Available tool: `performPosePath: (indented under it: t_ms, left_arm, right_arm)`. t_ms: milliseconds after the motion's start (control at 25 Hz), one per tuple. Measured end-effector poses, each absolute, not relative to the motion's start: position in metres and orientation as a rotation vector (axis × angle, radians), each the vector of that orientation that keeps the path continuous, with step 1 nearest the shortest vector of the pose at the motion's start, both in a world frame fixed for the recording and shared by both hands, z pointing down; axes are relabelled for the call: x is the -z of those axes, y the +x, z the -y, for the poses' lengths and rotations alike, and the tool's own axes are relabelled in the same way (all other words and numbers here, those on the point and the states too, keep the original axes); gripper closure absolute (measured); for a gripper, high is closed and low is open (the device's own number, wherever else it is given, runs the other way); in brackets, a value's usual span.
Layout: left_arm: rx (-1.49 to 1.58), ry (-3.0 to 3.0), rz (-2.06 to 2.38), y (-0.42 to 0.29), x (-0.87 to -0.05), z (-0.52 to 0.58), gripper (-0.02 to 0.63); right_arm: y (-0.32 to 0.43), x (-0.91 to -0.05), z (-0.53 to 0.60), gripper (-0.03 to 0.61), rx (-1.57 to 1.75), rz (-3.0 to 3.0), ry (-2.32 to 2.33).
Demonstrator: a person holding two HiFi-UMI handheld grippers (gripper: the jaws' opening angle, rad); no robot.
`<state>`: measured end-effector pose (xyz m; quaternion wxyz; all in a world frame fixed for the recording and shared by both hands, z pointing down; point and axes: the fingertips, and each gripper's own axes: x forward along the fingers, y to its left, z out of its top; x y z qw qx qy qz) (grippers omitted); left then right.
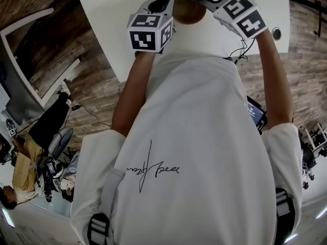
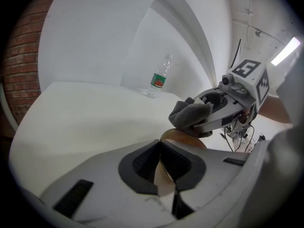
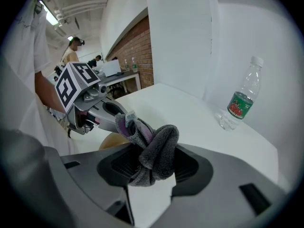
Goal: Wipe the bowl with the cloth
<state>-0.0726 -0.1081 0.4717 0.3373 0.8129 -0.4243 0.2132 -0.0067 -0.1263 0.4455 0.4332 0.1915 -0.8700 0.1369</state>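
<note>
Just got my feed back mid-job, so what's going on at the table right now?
A person works two tools over the white table. The left tool is clamped on the rim of the brown bowl. The right tool grips a bunched grey cloth, held right above the bowl; whether it touches is unclear. A water bottle stands farther back.

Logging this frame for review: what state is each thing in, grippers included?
left gripper: shut on the bowl, at its rim.
right gripper: shut on the cloth.
bowl: held by its rim.
cloth: bunched between the jaws.
bottle: upright on the table, capped.
</note>
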Motion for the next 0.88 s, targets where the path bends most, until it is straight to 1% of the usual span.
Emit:
performPosePath:
  t_ms: [880]
  left_arm:
    - [-0.557,2.115,1.124,-0.067,-0.469,0.111,0.595]
  right_arm:
    - [0.031,-0.446,0.112,0.397,-0.489,2.167,0.614]
